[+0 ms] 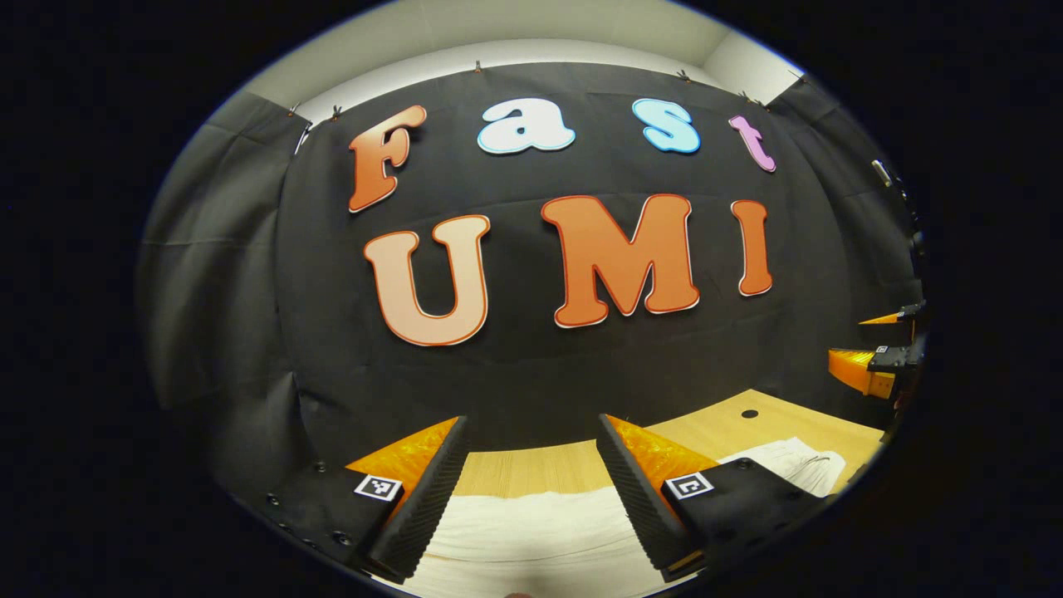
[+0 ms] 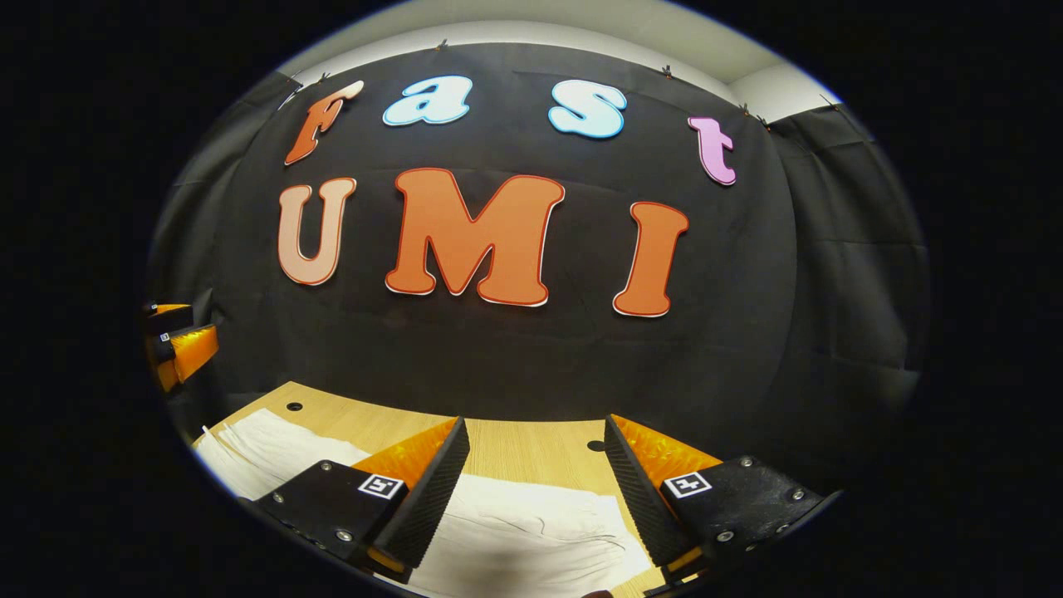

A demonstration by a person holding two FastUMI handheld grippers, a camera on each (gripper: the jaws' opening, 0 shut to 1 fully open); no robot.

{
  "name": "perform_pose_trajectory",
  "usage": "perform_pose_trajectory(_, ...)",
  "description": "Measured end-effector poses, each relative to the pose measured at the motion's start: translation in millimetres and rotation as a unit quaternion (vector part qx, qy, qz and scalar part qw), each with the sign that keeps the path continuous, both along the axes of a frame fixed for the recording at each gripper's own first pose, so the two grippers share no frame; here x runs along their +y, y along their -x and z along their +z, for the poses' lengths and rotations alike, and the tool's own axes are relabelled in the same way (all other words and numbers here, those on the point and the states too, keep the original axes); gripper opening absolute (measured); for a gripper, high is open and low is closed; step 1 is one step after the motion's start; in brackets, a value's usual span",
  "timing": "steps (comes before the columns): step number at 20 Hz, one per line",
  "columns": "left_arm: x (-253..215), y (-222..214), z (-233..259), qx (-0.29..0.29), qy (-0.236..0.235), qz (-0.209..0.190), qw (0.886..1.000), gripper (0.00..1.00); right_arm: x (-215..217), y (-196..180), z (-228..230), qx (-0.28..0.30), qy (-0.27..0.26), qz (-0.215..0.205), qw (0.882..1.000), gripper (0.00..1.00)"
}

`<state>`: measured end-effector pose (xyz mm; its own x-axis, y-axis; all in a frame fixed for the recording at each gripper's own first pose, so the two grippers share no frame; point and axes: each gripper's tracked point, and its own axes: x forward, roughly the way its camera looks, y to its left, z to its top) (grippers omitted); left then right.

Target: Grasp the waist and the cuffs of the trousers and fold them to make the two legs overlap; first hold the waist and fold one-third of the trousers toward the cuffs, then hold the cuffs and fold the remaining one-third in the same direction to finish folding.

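Observation:
White trousers point(image 1: 531, 531) lie flat on the wooden table point(image 1: 531, 469), and a further stretch of them point(image 1: 793, 465) reaches to the right. My left gripper point(image 1: 531, 440) is open above the cloth with nothing between its fingers. In the right gripper view the trousers point(image 2: 523, 531) lie below, and another part point(image 2: 266, 448) runs off to the left. My right gripper point(image 2: 536, 440) hangs open over them, holding nothing. The right gripper point(image 1: 880, 357) is seen at the far right of the left gripper view. The left gripper point(image 2: 178, 345) appears at the far left of the right gripper view.
The booth's black cloth wall point(image 1: 531, 357) rises just behind the table's far edge. The tabletop has small round holes point(image 1: 749, 413), point(image 2: 294, 407), point(image 2: 595, 446). Bare wood point(image 2: 531, 453) runs between the trousers and the wall.

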<state>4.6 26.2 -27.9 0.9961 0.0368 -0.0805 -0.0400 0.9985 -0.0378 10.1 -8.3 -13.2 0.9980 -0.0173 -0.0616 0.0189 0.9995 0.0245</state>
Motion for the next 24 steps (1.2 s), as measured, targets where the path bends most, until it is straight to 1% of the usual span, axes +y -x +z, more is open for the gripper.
perform_pose_trajectory(3,19.0,2.8,-30.4,0.045,0.011,0.017,0.999,0.99,-0.7,-5.3,-22.2,0.044,-0.017,0.004,0.999,0.98)
perform_pose_trajectory(6,46.7,14.9,-65.5,0.094,0.041,0.045,0.994,0.99,-2.4,-10.0,-42.8,0.086,-0.043,0.004,0.995,0.98)
perform_pose_trajectory(7,61.0,19.8,-78.1,0.113,0.056,0.060,0.990,0.99,-5.2,-11.8,-51.4,0.102,-0.050,0.000,0.994,1.00)
perform_pose_trajectory(8,78.1,28.7,-99.1,0.140,0.081,0.073,0.984,1.00,-8.2,-13.0,-62.4,0.123,-0.056,-0.004,0.991,0.98)
perform_pose_trajectory(9,87.8,34.4,-108.8,0.152,0.098,0.081,0.980,1.00,-12.3,-11.3,-78.8,0.155,-0.063,-0.011,0.986,0.98)
perform_pose_trajectory(12,123.0,53.0,-152.7,0.210,0.124,0.120,0.962,1.00,-13.8,-10.2,-115.8,0.221,-0.095,-0.017,0.970,0.98)
perform_pose_trajectory(14,141.4,67.6,-180.8,0.254,0.157,0.141,0.944,1.00,-9.1,-7.1,-131.0,0.254,-0.130,-0.013,0.958,0.98)
perform_pose_trajectory(16,158.6,83.6,-209.5,0.292,0.194,0.164,0.922,0.99,-9.0,-6.9,-143.8,0.275,-0.158,-0.021,0.948,0.98)
perform_pose_trajectory(18,176.3,99.3,-232.5,0.326,0.224,0.186,0.899,0.97,-10.1,-4.1,-157.3,0.298,-0.168,-0.032,0.939,0.97)
perform_pose_trajectory(19,184.8,106.3,-242.5,0.341,0.238,0.196,0.888,0.99,-16.8,-1.5,-163.8,0.307,-0.167,-0.037,0.936,0.96)
perform_pose_trajectory(21,201.5,125.9,-265.3,0.369,0.260,0.215,0.866,0.98,-25.3,5.1,-176.6,0.330,-0.161,-0.048,0.929,0.96)
perform_pose_trajectory(22,209.3,139.0,-279.7,0.390,0.277,0.228,0.848,0.97,-26.9,9.2,-182.8,0.343,-0.164,-0.054,0.923,0.95)
perform_pose_trajectory(23,218.9,151.9,-288.6,0.411,0.295,0.239,0.829,0.98,-23.9,13.0,-189.0,0.363,-0.174,-0.060,0.914,0.95)
perform_pose_trajectory(24,225.0,162.8,-294.8,0.425,0.307,0.247,0.815,0.99,-22.2,15.3,-194.1,0.374,-0.180,-0.060,0.908,0.95)
